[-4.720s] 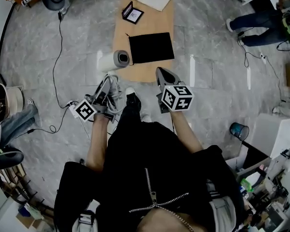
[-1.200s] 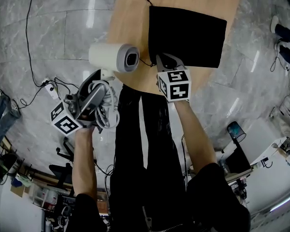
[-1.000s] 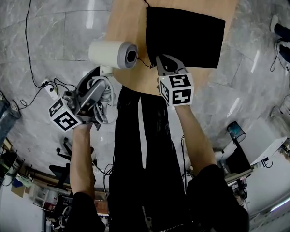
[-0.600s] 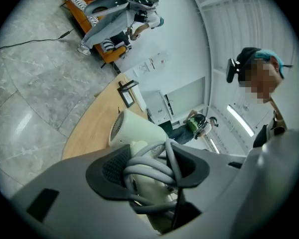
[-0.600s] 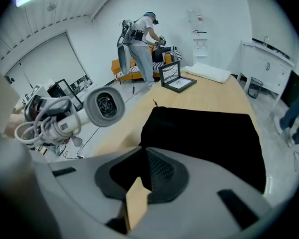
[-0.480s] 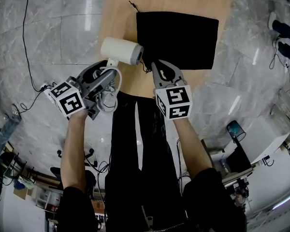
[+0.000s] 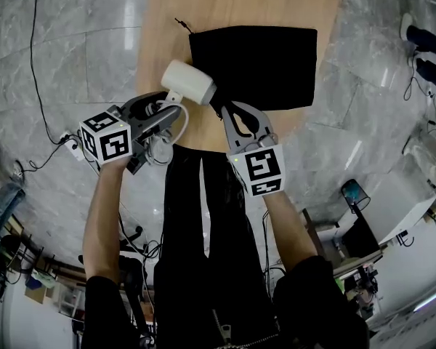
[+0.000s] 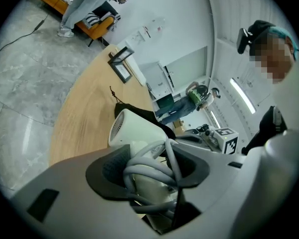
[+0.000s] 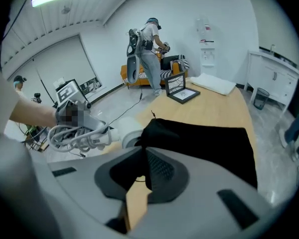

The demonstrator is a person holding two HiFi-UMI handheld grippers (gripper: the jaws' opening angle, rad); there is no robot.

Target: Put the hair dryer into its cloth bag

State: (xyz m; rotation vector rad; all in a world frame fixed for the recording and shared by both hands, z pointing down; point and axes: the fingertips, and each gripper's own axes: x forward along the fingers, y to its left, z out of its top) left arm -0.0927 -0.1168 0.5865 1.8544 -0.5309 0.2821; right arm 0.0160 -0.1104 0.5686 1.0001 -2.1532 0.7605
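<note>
Left gripper (image 7: pixel 162 108): forearm extended, pointing toward 2 o'clock, jaws clamped on the hair dryer (image 7: pixel 190 83) handle and its coiled cord (image 8: pixel 150 169). Right gripper (image 7: pixel 231 110): pointing toward 11 o'clock, jaws pinched on the cloth bag (image 7: pixel 265 64) near edge. The dryer barrel is just beside the bag's 8 o'clock corner, over the table (image 7: pixel 156 27).

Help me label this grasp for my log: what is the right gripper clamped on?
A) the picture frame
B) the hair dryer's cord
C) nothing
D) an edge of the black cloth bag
D: the right gripper view shows the right gripper with its jaws closed on a raised fold of the black cloth bag, while the left gripper holds the hair dryer.
</note>
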